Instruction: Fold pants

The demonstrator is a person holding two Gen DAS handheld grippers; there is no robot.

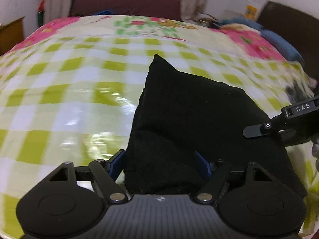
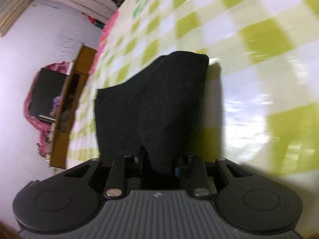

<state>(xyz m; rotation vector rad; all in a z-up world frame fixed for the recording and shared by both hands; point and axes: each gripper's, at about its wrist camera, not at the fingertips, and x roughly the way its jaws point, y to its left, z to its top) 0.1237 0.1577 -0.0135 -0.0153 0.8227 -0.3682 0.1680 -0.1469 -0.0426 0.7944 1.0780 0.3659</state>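
The black pants [image 1: 189,115] lie in a folded bundle on the bed's green-and-white checked sheet [image 1: 69,75]. My left gripper [image 1: 160,164] stands open and wide at the bundle's near edge. Its left blue pad is off the cloth and its right pad is over the cloth. A finger [image 1: 256,129] of my right gripper reaches in from the right edge, at the bundle's right side. In the right wrist view the pants [image 2: 151,99] rise ahead, tilted. My right gripper [image 2: 159,165] has narrow jaws shut on a fold of the black cloth, which hides the pads.
A dark red bench [image 1: 127,2] and curtains stand beyond the bed's far edge. Blue cloth [image 1: 283,43] and a dark headboard [image 1: 289,20] are at the right. A wooden cabinet [image 2: 69,107] stands against the wall beside the bed.
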